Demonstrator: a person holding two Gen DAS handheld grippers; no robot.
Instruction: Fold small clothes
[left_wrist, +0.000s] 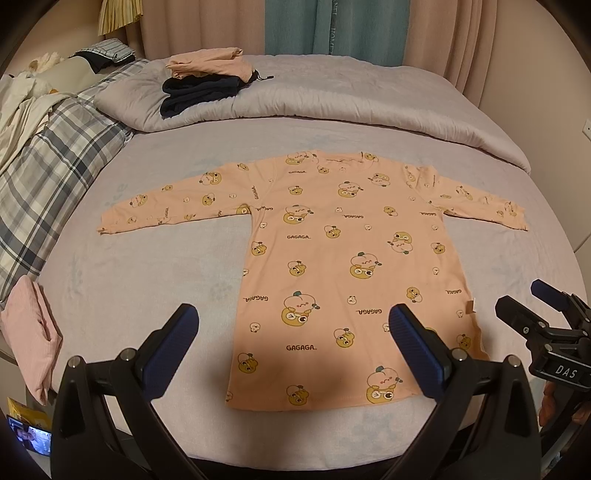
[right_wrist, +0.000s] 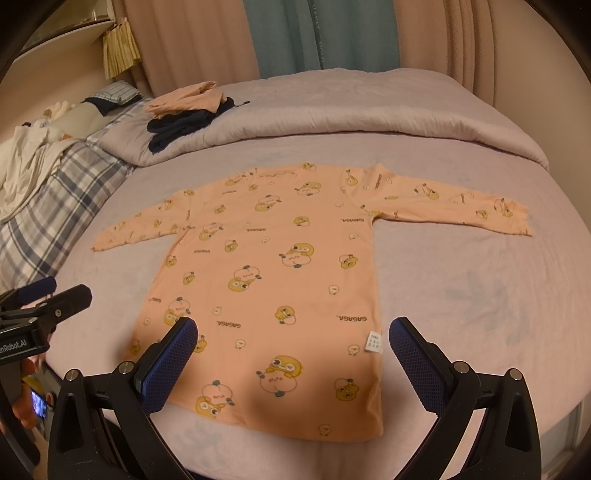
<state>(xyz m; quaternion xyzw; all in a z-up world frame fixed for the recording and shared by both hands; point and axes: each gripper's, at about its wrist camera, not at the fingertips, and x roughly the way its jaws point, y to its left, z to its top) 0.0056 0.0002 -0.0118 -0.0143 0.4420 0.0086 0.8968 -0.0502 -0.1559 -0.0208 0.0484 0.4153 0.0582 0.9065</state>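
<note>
Jaws on both units spread wide, nothing gripped: left gripper (left_wrist: 293, 321) hovers over the hem end of the shirt, right gripper (right_wrist: 293, 334) likewise, both above the near edge of the bed. Peach long-sleeved child's shirt with yellow cartoon prints and "GAGAGA" text (left_wrist: 332, 258) lies flat and unfolded on the lavender bedsheet (left_wrist: 147, 295), both sleeves stretched straight out to the sides, collar pointing away, hem toward the cameras. Small white care label (right_wrist: 375, 341) pokes out of the side seam near the hem on the right. Behind the shirt, a rolled-back grey-lavender quilt (left_wrist: 332, 99) runs across the bed; on it a stack of folded clothes, peach piece (left_wrist: 207, 64) on top of dark navy ones (left_wrist: 195, 94). Plaid blue-grey blanket (left_wrist: 48, 166) bunched along the left side, white fabric heaped on it. Folded pink ribbed garment (left_wrist: 31, 332) sits at the near left edge of the bed, well apart from the shirt.
</note>
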